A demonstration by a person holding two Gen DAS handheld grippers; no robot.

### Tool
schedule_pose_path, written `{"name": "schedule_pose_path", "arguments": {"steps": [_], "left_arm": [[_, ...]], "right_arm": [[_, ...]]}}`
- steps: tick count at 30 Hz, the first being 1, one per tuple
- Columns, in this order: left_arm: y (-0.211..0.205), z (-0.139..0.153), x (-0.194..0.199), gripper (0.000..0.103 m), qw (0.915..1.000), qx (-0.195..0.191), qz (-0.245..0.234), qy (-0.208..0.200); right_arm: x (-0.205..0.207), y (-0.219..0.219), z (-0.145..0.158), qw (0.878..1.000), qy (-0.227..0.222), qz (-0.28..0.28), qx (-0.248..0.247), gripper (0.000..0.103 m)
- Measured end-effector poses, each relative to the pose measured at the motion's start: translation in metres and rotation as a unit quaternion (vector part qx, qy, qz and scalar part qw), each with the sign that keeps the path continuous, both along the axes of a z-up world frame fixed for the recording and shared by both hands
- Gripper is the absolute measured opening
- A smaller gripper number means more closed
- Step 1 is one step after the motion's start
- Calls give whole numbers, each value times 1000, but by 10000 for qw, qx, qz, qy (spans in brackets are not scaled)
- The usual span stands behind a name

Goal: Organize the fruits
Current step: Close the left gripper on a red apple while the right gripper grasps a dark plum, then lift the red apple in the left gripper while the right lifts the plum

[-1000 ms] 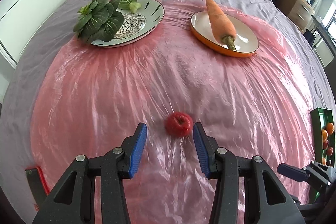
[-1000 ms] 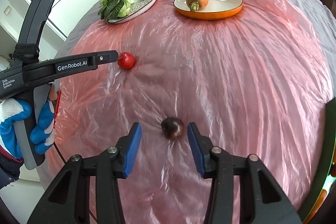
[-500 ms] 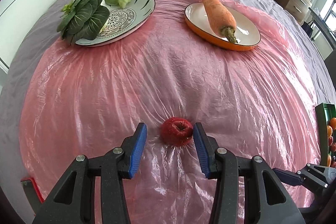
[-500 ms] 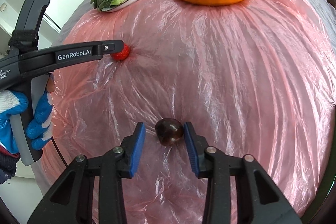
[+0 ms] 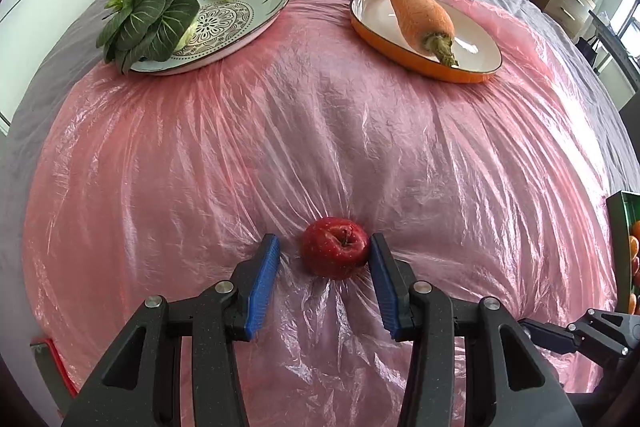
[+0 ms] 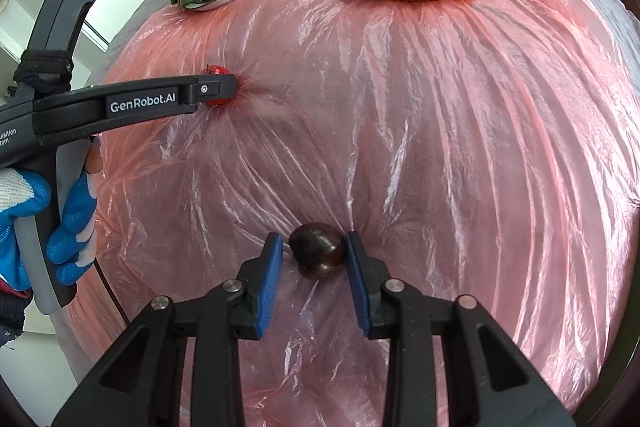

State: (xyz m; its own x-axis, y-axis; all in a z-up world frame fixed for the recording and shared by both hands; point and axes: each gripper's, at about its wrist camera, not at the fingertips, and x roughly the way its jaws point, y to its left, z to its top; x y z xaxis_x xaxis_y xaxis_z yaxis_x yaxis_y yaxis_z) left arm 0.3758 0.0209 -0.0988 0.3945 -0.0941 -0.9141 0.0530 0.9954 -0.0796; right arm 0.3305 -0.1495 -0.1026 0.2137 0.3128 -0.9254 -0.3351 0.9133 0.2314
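Red apple [image 5: 335, 253], dark plum [image 6: 318, 255]

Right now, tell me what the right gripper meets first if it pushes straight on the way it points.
The dark plum, already between the right gripper fingers, which have just been closing. The right pad looks in contact; a sliver of gap shows on the left. Below lies the pink plastic sheet.

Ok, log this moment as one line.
left gripper: open, astride red apple | right gripper: fingers just closing round dark plum | both on pink sheet
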Motion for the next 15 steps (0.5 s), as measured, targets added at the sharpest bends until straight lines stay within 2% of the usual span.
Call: {"name": "schedule_pose_path", "arguments": {"steps": [5,9,15], "left_arm": [[-3,-3,0,37,10000,66,-53,-13],[-6,-4,0,29,9999,87,-125,-23],[-8,-1,-1,28,9998,108,-172,-63]], "right_arm": [[1,1,-5,10000,11,64,-39,33],[2,2,-8,9998,11,179,-75,32],[4,1,-9,9996,57,284,-38,30]]}}
